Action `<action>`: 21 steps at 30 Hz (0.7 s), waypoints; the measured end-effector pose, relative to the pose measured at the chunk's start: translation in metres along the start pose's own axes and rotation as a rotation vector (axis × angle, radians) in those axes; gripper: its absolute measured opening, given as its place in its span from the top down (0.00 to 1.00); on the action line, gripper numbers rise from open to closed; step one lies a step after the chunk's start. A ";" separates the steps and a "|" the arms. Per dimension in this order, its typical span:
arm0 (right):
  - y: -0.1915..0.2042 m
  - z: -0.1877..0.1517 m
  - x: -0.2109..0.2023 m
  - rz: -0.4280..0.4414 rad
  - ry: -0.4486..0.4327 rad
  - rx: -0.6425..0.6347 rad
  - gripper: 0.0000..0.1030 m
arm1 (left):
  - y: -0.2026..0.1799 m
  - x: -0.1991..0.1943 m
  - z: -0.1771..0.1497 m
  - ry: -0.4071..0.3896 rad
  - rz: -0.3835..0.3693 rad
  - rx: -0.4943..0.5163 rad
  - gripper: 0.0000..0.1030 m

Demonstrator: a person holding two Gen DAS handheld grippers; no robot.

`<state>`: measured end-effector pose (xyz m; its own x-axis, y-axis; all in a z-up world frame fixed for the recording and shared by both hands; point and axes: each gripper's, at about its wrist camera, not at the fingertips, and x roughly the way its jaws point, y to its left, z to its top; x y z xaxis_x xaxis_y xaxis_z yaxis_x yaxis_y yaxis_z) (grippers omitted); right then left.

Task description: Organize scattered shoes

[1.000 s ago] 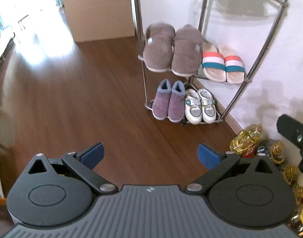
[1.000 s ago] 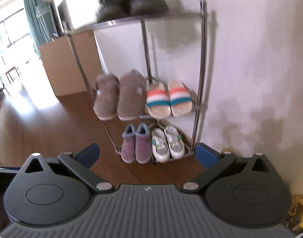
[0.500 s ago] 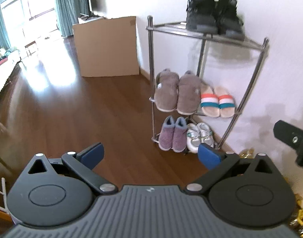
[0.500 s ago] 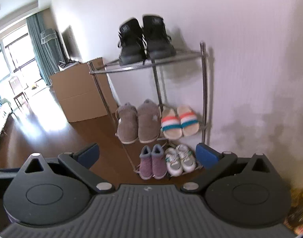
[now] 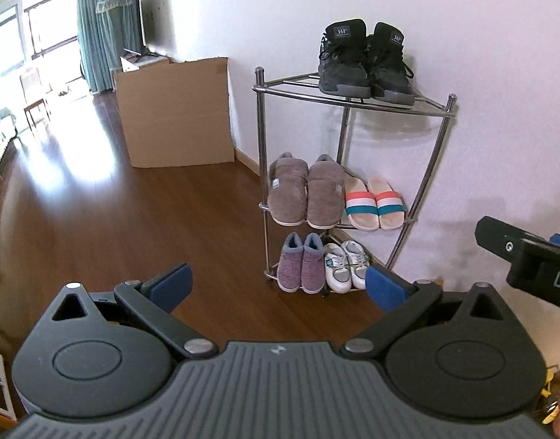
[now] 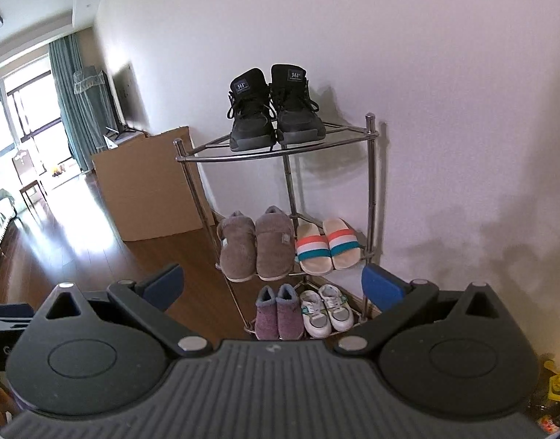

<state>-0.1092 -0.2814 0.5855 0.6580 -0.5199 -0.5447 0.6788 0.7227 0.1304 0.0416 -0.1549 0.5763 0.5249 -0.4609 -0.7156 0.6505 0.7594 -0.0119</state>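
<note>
Living room, dark wooden floor point(image 5: 141, 219), white wall; cardboard box point(image 5: 174, 113) against the wall beside a chrome corner shoe rack point(image 5: 260, 139) with three tiers

Rack contents, as seen from both wrist views:
- top tier: black high-top sneakers point(image 5: 364, 62), paired, toes forward
- middle tier: brown plush slippers point(image 5: 305, 194) at the left, striped slides point(image 5: 375, 203) touching them at the right
- bottom tier: purple fleece booties point(image 5: 302, 267) at the left, white trainers point(image 5: 346, 265) just beside them

Tools: left gripper point(image 5: 276, 285) with blue pads spread wide, nothing between them; right gripper point(image 6: 272, 285) likewise spread and empty. Right gripper's body shows at the right edge of the left view, level with the rack's lower half.

Change noted: a second ago both cameras sat close to the lower tiers, with the top tier cut off or blurred; now both have drawn back and tilted up, so the whole rack is framed and well apart from the pads.

Reading: every pair in view is shelved and aligned, and no loose shoe lies on the visible floor. Withdrawal with empty pads suggests the sorting is finished or nearly so; floor behind the cameras is unseen, so stray shoes there cannot be ruled out
</note>
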 end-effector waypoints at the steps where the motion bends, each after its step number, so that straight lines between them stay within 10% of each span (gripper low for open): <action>1: -0.002 -0.001 -0.003 -0.005 0.001 -0.003 0.01 | -0.002 -0.001 -0.001 0.011 -0.008 -0.002 0.01; 21: -0.081 0.018 0.003 0.008 0.054 -0.042 0.01 | -0.095 0.017 -0.018 0.042 0.028 0.077 0.01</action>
<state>-0.1560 -0.3496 0.5883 0.6443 -0.4893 -0.5877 0.6583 0.7460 0.1006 -0.0209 -0.2264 0.5525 0.5205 -0.4192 -0.7439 0.6772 0.7333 0.0606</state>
